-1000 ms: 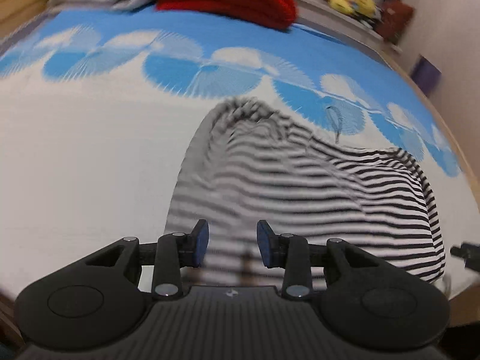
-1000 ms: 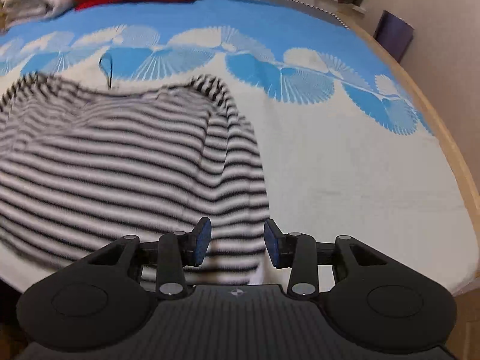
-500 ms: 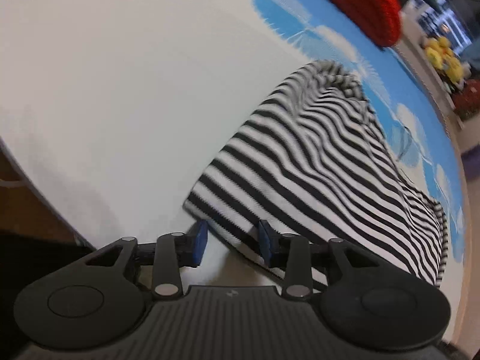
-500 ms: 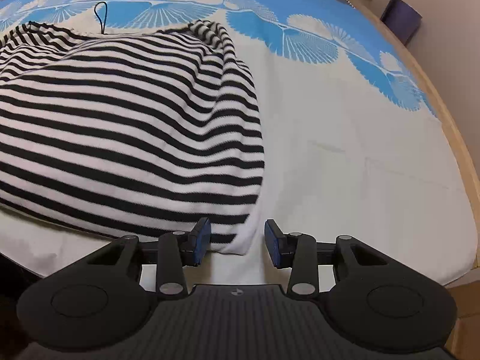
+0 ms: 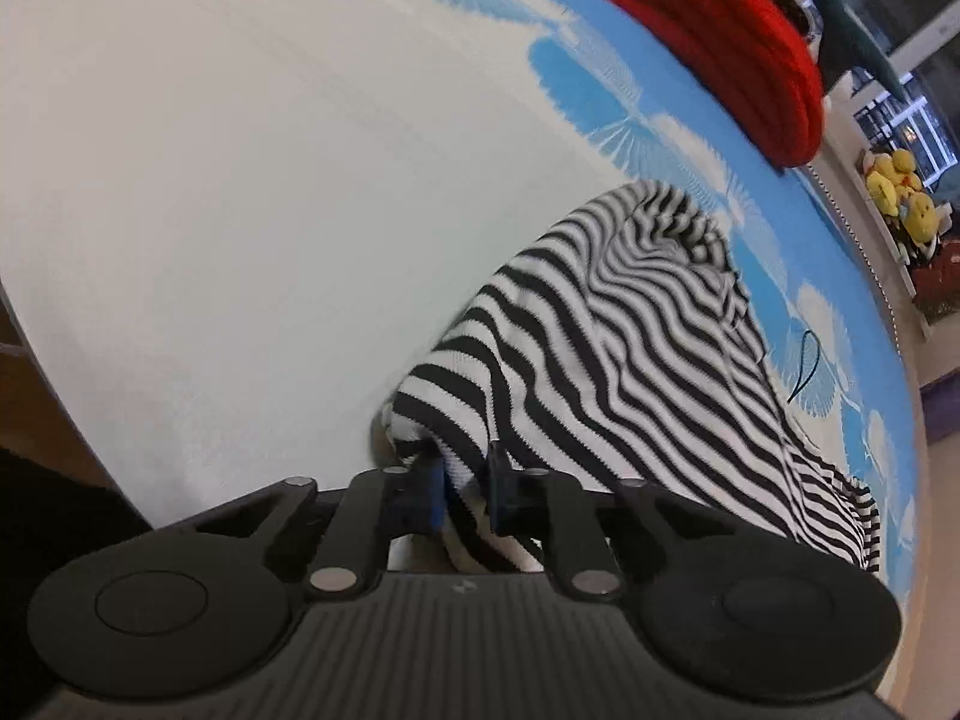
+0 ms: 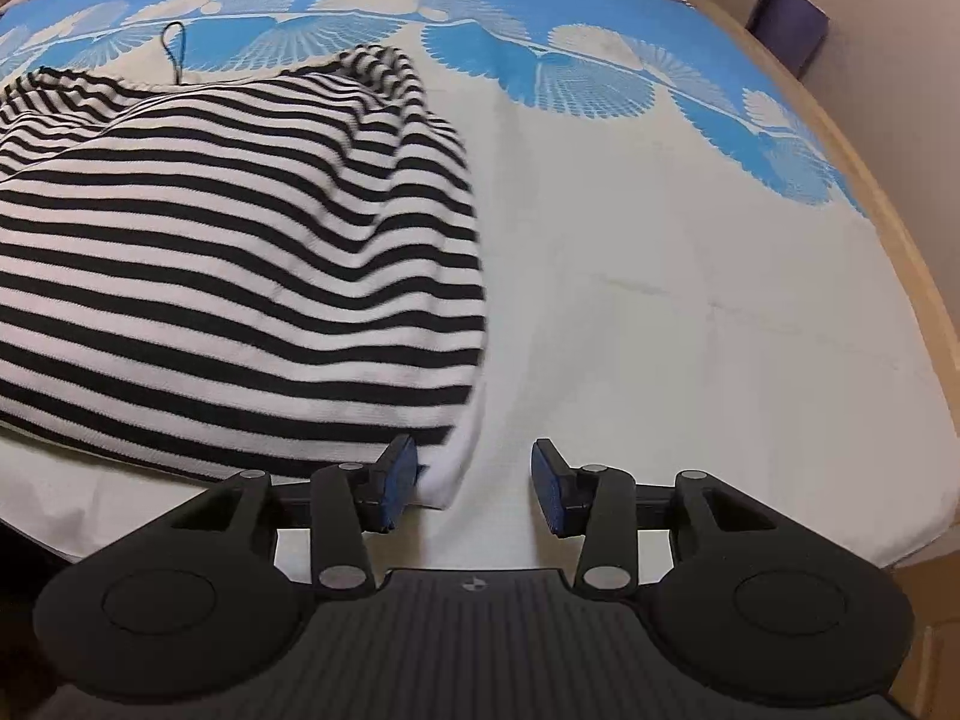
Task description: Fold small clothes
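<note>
The left tool (image 5: 467, 492) is closing, pinching the striped garment's (image 5: 630, 372) corner on the bed (image 5: 240, 180), while the right tool (image 6: 474, 483) stands spread at the opposite corner.

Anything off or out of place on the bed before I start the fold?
A thin black loop, perhaps a hair tie or cord, lies loose on the sheet just past the striped top. The top is rumpled and humped, not flat.

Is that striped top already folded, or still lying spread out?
Spread out, not neatly folded: the striped top lies rumpled across the bedsheet, its far end bunched. Whether it is doubled underneath cannot be told.
</note>
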Tool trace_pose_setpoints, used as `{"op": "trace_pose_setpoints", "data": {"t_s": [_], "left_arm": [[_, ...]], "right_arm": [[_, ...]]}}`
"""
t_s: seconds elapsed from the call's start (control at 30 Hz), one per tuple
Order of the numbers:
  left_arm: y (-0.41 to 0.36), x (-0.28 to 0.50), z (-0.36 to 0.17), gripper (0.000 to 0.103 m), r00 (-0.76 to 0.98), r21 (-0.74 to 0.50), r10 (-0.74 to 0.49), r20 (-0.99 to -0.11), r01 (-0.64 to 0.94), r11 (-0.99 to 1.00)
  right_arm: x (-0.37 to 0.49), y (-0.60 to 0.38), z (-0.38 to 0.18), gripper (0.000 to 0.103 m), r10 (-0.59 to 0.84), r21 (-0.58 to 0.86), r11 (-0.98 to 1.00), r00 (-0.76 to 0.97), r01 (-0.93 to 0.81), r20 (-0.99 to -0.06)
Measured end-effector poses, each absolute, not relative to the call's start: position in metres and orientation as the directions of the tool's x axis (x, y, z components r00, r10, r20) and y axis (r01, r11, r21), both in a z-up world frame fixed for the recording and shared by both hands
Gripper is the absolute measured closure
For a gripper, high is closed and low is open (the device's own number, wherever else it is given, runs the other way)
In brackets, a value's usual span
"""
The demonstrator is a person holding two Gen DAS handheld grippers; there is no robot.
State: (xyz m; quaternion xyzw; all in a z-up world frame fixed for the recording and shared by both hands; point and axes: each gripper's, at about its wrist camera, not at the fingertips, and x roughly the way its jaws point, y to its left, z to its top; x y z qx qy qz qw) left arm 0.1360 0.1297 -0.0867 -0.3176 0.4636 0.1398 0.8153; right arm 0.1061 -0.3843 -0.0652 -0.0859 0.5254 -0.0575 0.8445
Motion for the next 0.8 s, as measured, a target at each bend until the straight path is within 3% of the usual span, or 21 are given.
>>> {"op": "trace_pose_setpoints", "data": {"t_s": [0.2, 0.3, 0.43, 0.57, 0.67, 0.7, 0.8], "left_arm": [[0.074, 0.152, -0.016, 0.092, 0.632, -0.204, 0.037, -0.774, -0.305, 0.930], [0.017, 0.159, 0.026, 0.093, 0.708, -0.114, 0.030, -0.706, -0.155, 0.981], [-0.103, 0.155, 0.075, 0.094, 0.787, -0.016, -0.118, -0.605, 0.136, 0.991], [-0.226, 0.117, 0.078, 0.094, 0.777, 0.091, -0.315, -0.544, 0.428, 0.899], [-0.300, 0.092, 0.033, 0.089, 0.660, 0.141, -0.402, -0.635, 0.611, 0.779], [-0.317, 0.090, 0.013, 0.082, 0.601, 0.133, -0.407, -0.688, 0.655, 0.743], [-0.332, 0.084, -0.018, 0.082, 0.442, 0.044, -0.445, -0.779, 0.746, 0.664]], "right_arm": [[0.098, -0.424, -0.052, 0.060, -0.253, -0.181, 0.962, 0.411, 0.207, -0.876], [0.094, -0.446, -0.045, 0.060, -0.273, -0.153, 0.939, 0.395, 0.309, -0.877], [0.077, -0.477, -0.020, 0.060, -0.311, -0.113, 0.900, 0.439, 0.421, -0.843], [0.053, -0.515, -0.002, 0.060, -0.363, -0.073, 0.838, 0.452, 0.541, -0.815], [0.042, -0.541, 0.000, 0.060, -0.354, -0.016, 0.794, 0.440, 0.608, -0.825], [0.039, -0.544, -0.001, 0.060, -0.348, -0.006, 0.786, 0.435, 0.618, -0.830], [0.036, -0.549, -0.003, 0.059, -0.305, 0.043, 0.784, 0.444, 0.620, -0.842]]}}
